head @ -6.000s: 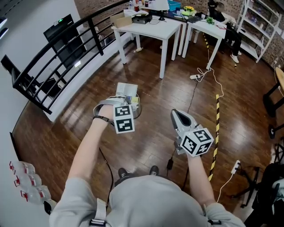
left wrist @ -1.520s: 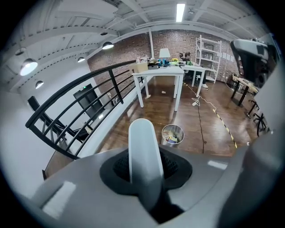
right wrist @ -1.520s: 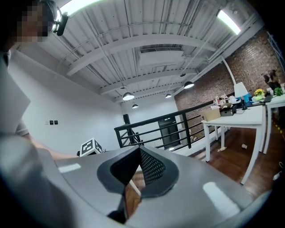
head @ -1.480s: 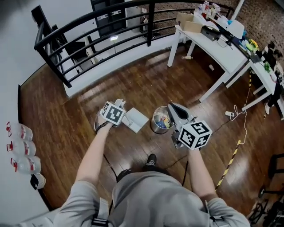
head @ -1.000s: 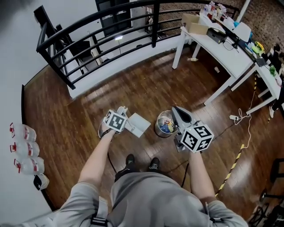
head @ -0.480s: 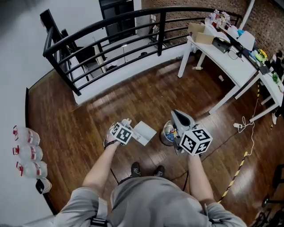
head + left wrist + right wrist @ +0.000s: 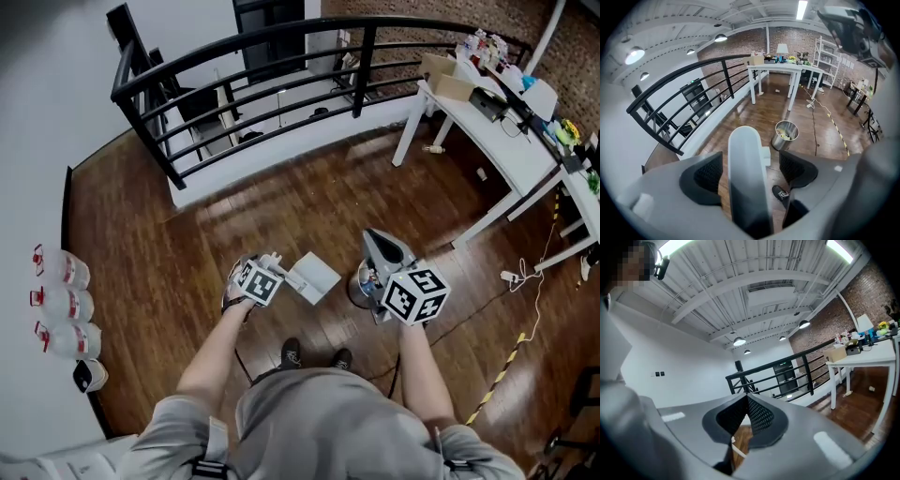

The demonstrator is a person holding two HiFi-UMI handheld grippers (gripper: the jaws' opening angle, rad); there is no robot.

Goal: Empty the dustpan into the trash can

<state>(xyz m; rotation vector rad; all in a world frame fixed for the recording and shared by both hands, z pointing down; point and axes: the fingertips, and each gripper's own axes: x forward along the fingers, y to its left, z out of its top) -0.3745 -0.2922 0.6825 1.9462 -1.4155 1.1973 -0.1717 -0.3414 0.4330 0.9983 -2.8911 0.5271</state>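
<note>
White dustpan (image 7: 315,277) sits just to the left of a round metal trash can (image 7: 786,135), as the person (image 7: 309,422) holding the grippers sees it, over a dark wooden floor (image 7: 281,202). The dustpan's long handle (image 7: 746,192) runs between the jaws of the left gripper (image 7: 749,165). Those jaws stand apart with a gap on each side, and have just been opening. The right gripper (image 7: 746,400), its jaws pressed together, hovers right over the trash can, which holds colourful litter.
</note>
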